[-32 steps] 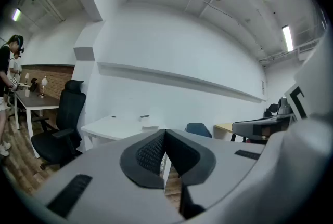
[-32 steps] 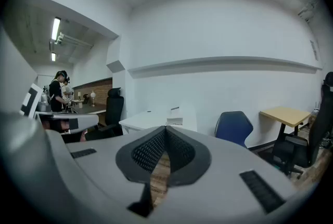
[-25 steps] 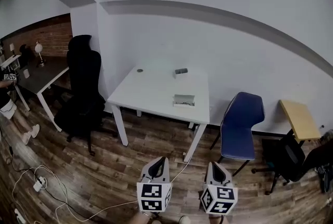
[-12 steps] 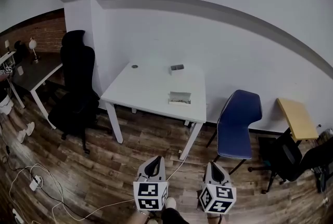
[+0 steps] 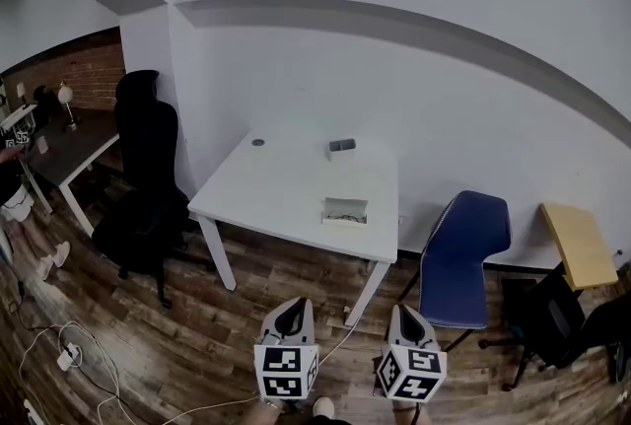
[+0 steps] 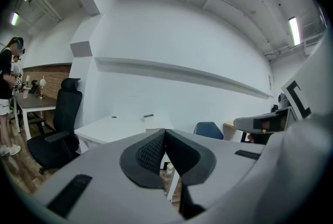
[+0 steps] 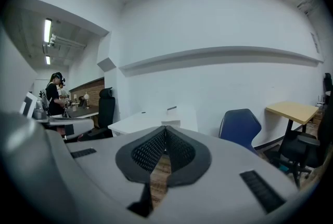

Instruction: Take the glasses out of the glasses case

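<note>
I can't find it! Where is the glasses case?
In the head view, the case lies on the white table, near its front right edge, left of the blue chair.

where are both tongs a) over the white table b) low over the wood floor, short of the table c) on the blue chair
b: the left tongs and right tongs, both shut and empty, hang over the brown wooden plank floor, short of the white rectangular table.

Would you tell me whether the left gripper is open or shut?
Shut: the left gripper shows its tips touching, nothing between them.
</note>
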Demonstrator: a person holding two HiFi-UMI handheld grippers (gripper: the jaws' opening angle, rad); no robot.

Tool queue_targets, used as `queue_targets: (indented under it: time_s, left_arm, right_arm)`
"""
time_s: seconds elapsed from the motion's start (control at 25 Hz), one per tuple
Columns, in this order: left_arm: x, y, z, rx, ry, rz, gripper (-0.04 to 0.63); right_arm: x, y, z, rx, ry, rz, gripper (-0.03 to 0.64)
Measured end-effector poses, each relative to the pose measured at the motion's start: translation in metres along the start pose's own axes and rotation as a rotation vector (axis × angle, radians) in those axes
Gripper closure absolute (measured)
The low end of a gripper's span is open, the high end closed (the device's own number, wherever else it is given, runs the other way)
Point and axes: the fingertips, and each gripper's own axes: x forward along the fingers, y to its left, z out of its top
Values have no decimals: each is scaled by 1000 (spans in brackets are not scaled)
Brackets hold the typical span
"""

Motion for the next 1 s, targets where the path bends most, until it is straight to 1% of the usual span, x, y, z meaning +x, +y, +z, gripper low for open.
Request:
queue_targets:
  time_s: [0.2,0.48,0.76,1.0]
  left_arm:
    - [44,2,17,19,-3,17,578]
    - [93,-6,21,36,27,22,578]
    - [121,-10,14,25,52,48,578]
    - [131,-5,-2,12,95,69,578]
  right_arm:
    - [44,-18,21,9,-11,17,584]
    - [88,-44,29,38,7,37,584]
    - [113,-72,25,53,43,46,584]
    - [126,-74,7,83,91,64,584]
